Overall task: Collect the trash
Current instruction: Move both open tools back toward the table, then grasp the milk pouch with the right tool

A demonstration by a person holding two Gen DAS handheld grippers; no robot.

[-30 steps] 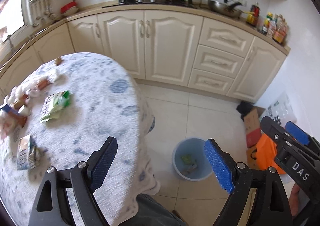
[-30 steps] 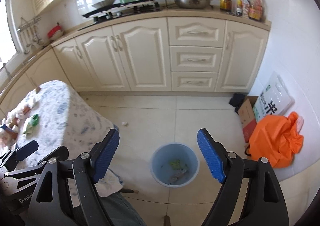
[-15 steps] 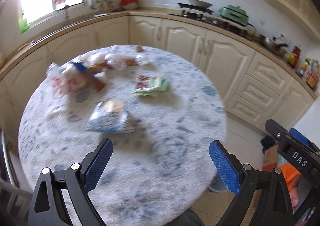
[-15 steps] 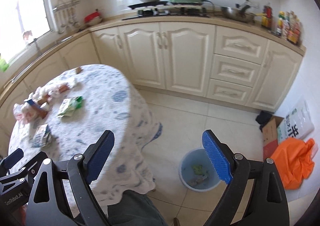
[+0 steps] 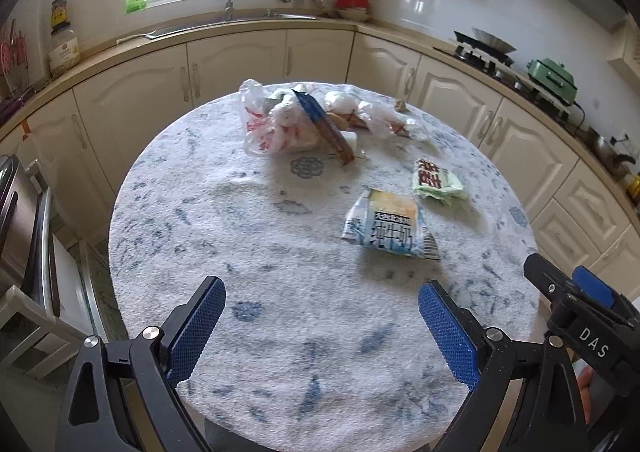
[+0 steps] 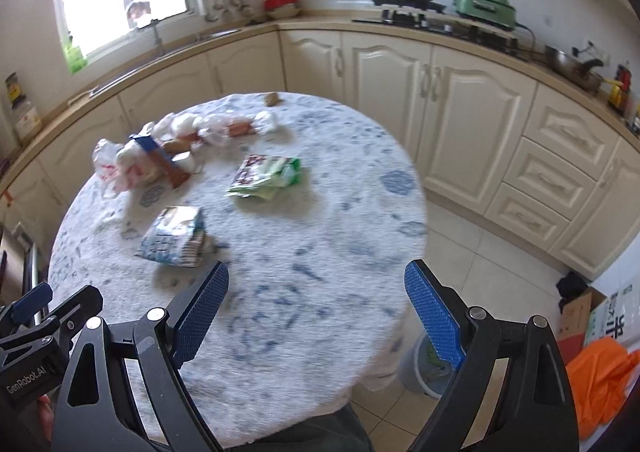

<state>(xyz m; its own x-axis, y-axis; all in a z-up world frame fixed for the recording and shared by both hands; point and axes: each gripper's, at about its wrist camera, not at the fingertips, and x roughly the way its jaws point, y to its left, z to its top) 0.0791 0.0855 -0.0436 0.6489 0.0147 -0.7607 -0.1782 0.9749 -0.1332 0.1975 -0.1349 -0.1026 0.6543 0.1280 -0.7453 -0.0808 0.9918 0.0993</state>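
Left gripper [image 5: 322, 326]: jaws spread wide, nothing between them, over bare tablecloth. Right gripper [image 6: 316, 312]: same, wide apart and empty. Both sets of jaws have just been opening, then levelled off.

Writing: "DAS" on the right gripper's body as the left view sees it; "GenRobot.AI" on the left gripper's body in the right view. The blue-white milk pouch [image 5: 384, 228] carries large Chinese characters, not readable with any certainty. The green-white snack packet [image 5: 438, 182] has bold dark characters on a white panel, also unclear.

Trash: the milk pouch lies ahead of the left fingers, toward the right pad; in the right view it sits just beyond the left pad. The snack packet is farther out. A heap of crumpled plastic bags [image 5: 280, 128] with a blue-brown wrapper [image 5: 324, 128] sits at the far side of the round table [image 5: 248, 236].

Room: open cloth directly ahead of both grippers. Table edge drops off past the right gripper's right pad; a blue bin [image 6: 424, 368] stands on the floor there, partly behind that finger.
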